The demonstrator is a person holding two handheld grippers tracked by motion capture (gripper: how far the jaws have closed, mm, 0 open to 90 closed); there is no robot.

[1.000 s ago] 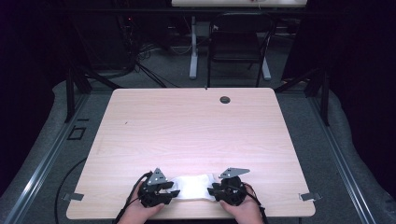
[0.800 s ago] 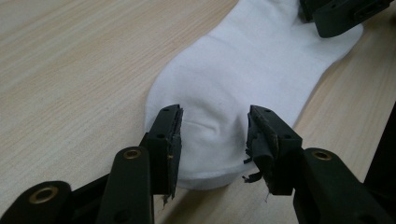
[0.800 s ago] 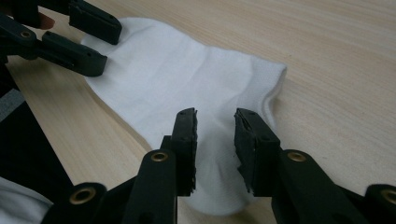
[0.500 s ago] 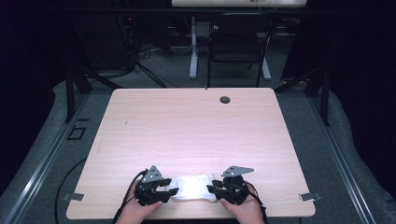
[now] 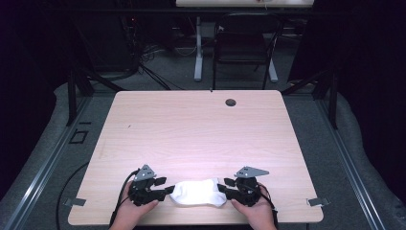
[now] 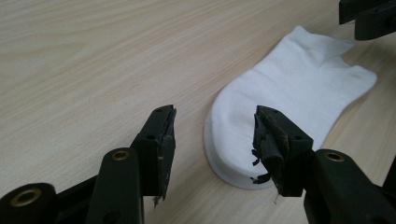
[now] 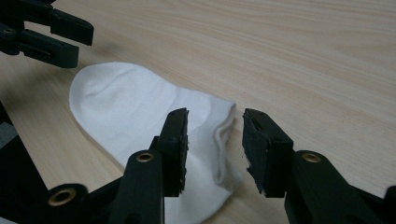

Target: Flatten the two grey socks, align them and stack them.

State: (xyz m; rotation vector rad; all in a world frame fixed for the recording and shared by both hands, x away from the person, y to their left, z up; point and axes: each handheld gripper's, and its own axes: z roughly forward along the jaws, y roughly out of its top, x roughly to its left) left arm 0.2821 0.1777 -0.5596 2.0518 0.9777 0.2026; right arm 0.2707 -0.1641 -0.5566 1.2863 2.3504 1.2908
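Now, at the tabletop's (image 5: 191, 139) near edge, a white ankle sock (image 5: 198, 192) lies flat between the left hand-held gripper (image 5: 165, 189) and right hand-held gripper (image 5: 224, 186), both having just been opening, jaws wide, gripping nothing.

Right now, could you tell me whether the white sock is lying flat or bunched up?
Flat: the white sock lies spread on the table, no folds.
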